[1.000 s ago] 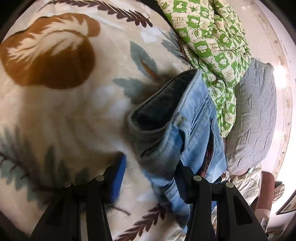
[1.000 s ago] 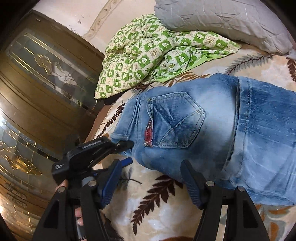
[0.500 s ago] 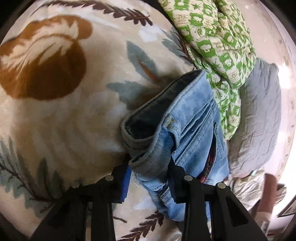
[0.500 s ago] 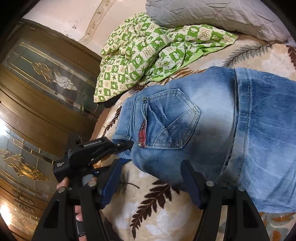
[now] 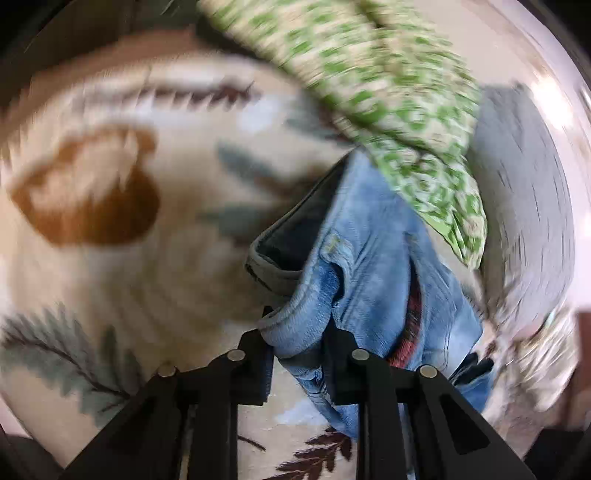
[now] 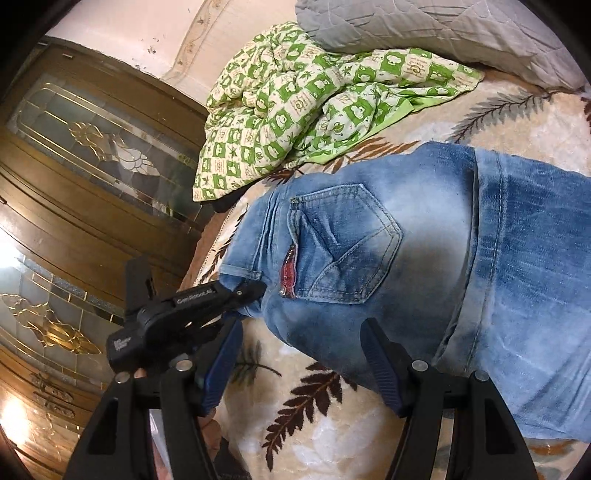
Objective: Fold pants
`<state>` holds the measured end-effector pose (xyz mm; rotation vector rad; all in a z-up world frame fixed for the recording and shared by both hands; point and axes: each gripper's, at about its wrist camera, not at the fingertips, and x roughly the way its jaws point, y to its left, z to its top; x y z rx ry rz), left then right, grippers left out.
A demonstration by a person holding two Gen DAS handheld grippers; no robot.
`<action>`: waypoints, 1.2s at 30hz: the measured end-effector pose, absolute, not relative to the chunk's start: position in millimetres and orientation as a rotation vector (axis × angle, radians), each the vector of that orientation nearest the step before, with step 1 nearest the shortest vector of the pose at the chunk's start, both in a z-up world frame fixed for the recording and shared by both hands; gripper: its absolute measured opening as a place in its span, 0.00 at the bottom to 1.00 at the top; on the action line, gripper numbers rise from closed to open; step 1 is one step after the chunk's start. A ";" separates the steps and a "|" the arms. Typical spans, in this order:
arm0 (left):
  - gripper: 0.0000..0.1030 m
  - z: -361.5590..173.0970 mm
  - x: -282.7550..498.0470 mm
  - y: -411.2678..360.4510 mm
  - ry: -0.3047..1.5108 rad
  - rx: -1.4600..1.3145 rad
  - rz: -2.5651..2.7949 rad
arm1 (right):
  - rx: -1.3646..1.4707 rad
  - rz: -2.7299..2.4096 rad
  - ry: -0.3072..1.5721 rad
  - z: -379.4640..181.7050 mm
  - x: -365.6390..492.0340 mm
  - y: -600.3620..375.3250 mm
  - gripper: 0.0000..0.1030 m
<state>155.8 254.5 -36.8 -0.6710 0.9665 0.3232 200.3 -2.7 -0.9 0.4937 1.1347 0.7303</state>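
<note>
Light blue jeans [image 6: 424,266] lie on the bed, folded, back pocket up. My left gripper [image 5: 297,343] is shut on the waistband corner of the jeans [image 5: 369,266] and lifts it off the blanket; the view is blurred. It also shows in the right wrist view [image 6: 255,291], pinching the same waistband corner at the bed's left edge. My right gripper [image 6: 299,354] is open and empty, its fingers straddling the near edge of the jeans just above the blanket.
A cream blanket [image 6: 332,435] with leaf prints covers the bed. A green checked quilt [image 6: 306,103] and a grey pillow [image 6: 424,29] lie beyond the jeans. A brown wardrobe with glass panels [image 6: 74,166] stands to the left of the bed.
My left gripper has closed on the jeans' waistband corner and is pulling it up and moving quickly. My right gripper has stayed open and shifted slightly.
</note>
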 end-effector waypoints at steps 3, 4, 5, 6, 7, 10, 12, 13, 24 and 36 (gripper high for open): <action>0.19 -1.8 157.9 216.5 0.879 -0.465 0.278 | 0.487 0.732 1.123 11.5 202.0 -7.8 0.68; 0.19 6.7 156.5 207.8 0.858 -0.427 0.261 | 0.482 0.728 1.115 17.7 203.6 -12.2 0.68; 0.18 17.9 154.5 195.0 0.824 -0.361 0.244 | 0.480 0.725 1.110 22.4 204.7 -17.1 0.68; 0.18 26.1 153.1 184.1 0.797 -0.301 0.233 | 0.484 0.723 1.106 28.8 207.5 -26.0 0.68; 0.18 37.0 151.7 165.1 0.762 -0.199 0.216 | 0.495 0.722 1.103 33.3 209.7 -33.5 0.68; 0.17 56.8 151.1 127.6 0.717 -0.031 0.153 | 0.527 0.699 1.080 49.1 214.7 -66.5 0.68; 0.17 71.0 150.9 94.7 0.674 0.096 0.095 | 0.535 0.676 1.055 59.6 214.2 -90.9 0.68; 0.17 75.4 149.4 77.1 0.645 0.167 0.063 | 0.544 0.669 1.040 63.9 213.0 -103.3 0.68; 0.17 22.8 120.0 -39.2 0.566 0.537 -0.243 | 0.682 0.678 0.929 60.8 200.9 -189.6 0.68; 0.17 6.8 111.5 -54.4 0.578 0.587 -0.362 | 0.360 0.649 0.877 89.8 206.3 -169.1 0.69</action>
